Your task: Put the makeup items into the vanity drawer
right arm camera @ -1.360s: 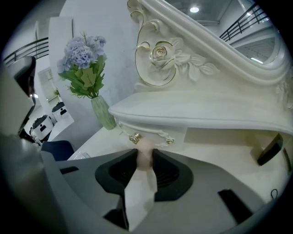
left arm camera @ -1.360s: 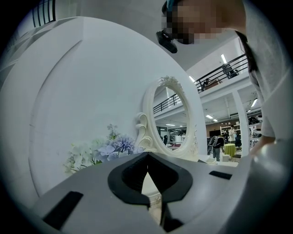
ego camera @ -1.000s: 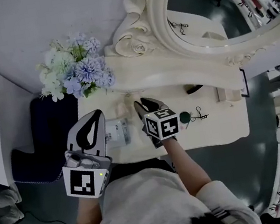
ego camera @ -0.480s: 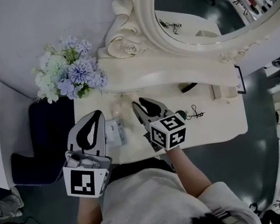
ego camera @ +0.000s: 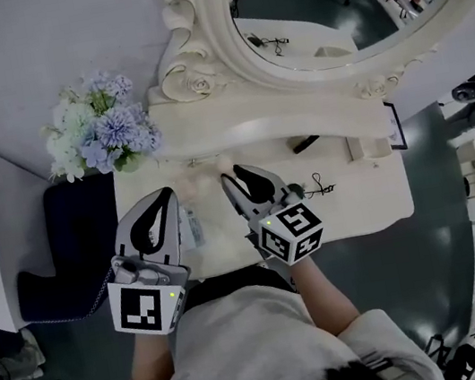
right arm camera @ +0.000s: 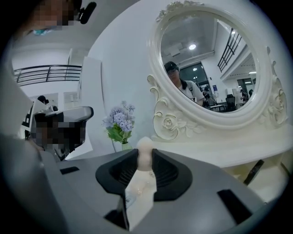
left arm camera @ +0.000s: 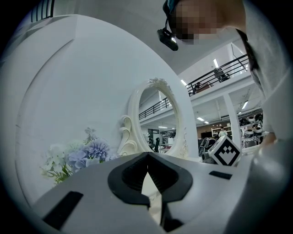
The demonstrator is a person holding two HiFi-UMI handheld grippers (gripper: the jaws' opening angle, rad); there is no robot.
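Note:
My right gripper [ego camera: 235, 176] hovers over the middle of the cream vanity table [ego camera: 358, 201]. It is shut on a pale cream bottle with a rounded cap [right arm camera: 145, 147], which stands up between the pads in the right gripper view. My left gripper [ego camera: 164, 197] hangs over the table's left end, its jaws closed together with nothing between them [left arm camera: 147, 156]. A white packet [ego camera: 192, 227] lies on the table just beside it. A black stick-shaped item [ego camera: 305, 141] lies further right. No drawer shows in any view.
An ornate oval mirror [ego camera: 323, 5] stands along the back of the table. Blue and white flowers [ego camera: 100, 131] sit at the back left. A thin black cord [ego camera: 321, 186] and a small white box [ego camera: 363, 149] lie on the right. A dark navy stool [ego camera: 57, 253] stands left of the table.
The head view has drifted, so table and mirror sit further left and higher. The right gripper has drawn back slightly toward the person, still gripping the bottle. The left gripper is unchanged.

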